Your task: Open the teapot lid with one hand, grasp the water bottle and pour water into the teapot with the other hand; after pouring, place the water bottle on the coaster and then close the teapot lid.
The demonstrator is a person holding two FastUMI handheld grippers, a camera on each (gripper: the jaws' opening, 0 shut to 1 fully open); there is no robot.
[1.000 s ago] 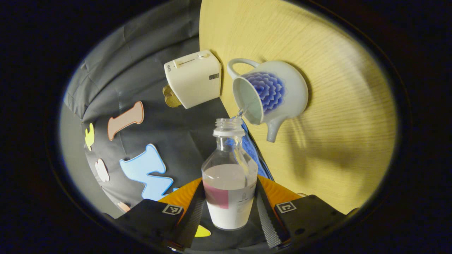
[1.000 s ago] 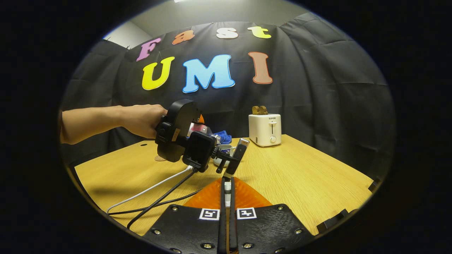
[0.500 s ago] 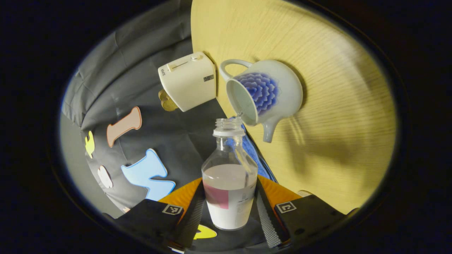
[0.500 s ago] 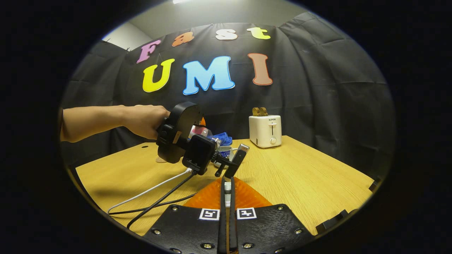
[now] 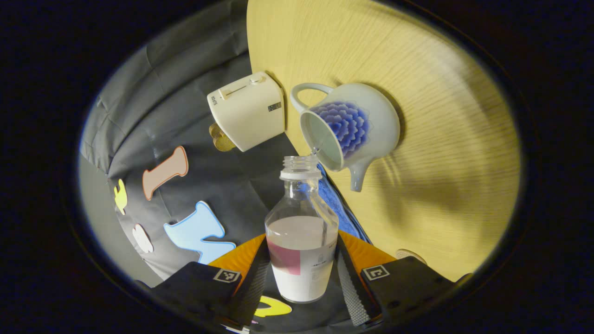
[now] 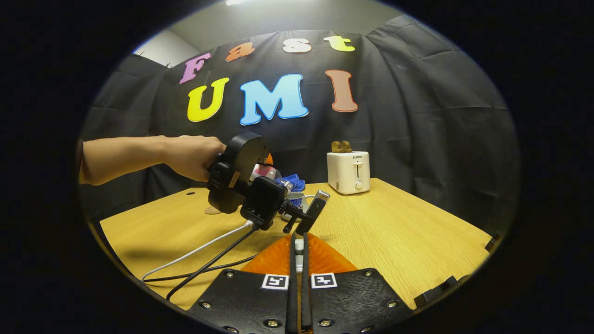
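The left gripper [image 5: 301,278] is clamped on the water bottle [image 5: 301,250], whose mouth meets the open teapot [image 5: 350,127] just ahead.

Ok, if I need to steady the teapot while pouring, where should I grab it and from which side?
Probably the loop handle, coming in from the toaster side. It stands off the teapot opposite the spout, a thin bar that fingers can close across. The body is wide and rounded, and the open mouth sits under the bottle in the left gripper.
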